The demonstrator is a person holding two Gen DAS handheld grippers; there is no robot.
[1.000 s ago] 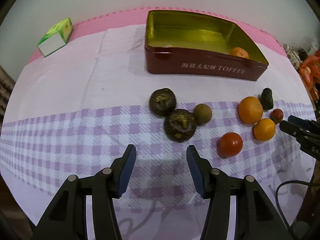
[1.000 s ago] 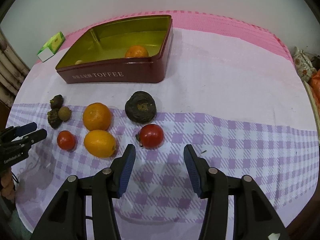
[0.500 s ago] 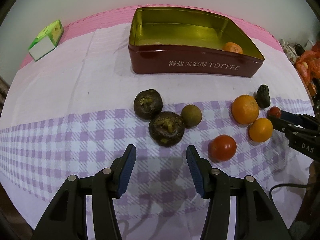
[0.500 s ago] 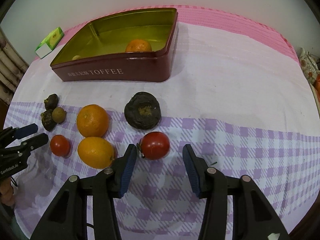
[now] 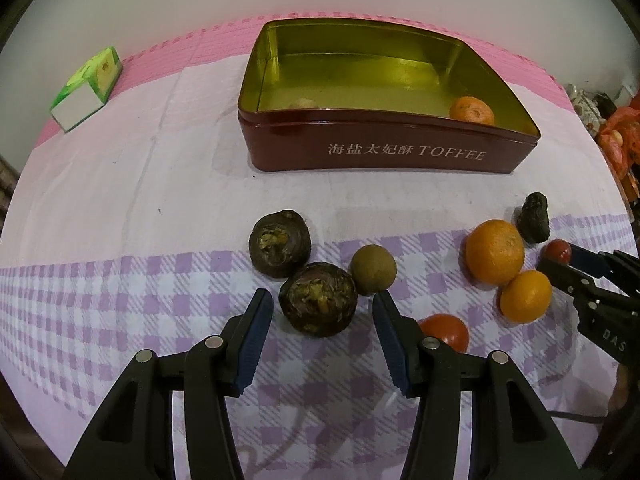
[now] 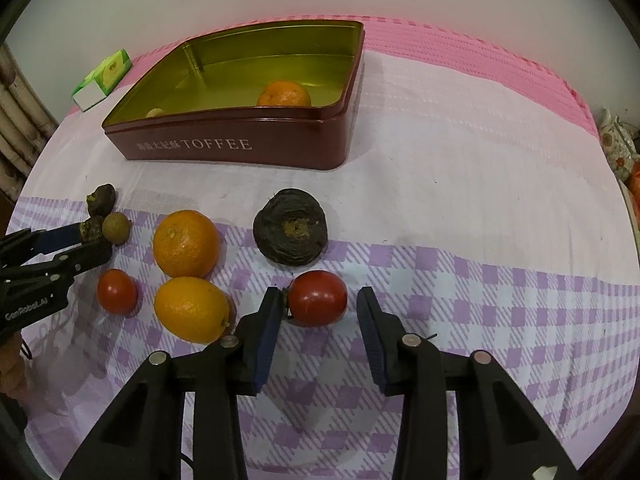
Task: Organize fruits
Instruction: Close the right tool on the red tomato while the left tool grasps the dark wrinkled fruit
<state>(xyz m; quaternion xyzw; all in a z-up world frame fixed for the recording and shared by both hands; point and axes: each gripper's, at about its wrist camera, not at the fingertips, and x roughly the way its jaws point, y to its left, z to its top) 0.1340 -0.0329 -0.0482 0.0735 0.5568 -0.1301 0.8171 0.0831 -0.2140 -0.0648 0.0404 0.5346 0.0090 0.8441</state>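
Two grippers: ours.
Left gripper point(image 5: 323, 310): jaws apart, straddling a dark water chestnut point(image 5: 318, 305).
Right gripper point(image 6: 317, 308): jaws closing round a tomato point(image 6: 317, 298), left pad touching.
Toffee tin point(image 6: 240, 148): holds one mandarin point(image 6: 284, 95).

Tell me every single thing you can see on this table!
tin: 1, dark red outside, gold inside, at the back
orange in the tin: 1, orange, near its front wall
pale lump: 1, in the tin; too small to name
oranges: 2, orange, side by side on the cloth
tomatoes: 2, red, on the checked part
dark brown fruits: 3, in front of the tin
greenish-brown ball: 1, beside two dark fruits
box: 1, green and white, back left
cloth: pink, white, purple checks
left gripper: jaws open around a dark fruit
right gripper: jaws just closing around a tomato, a gap left
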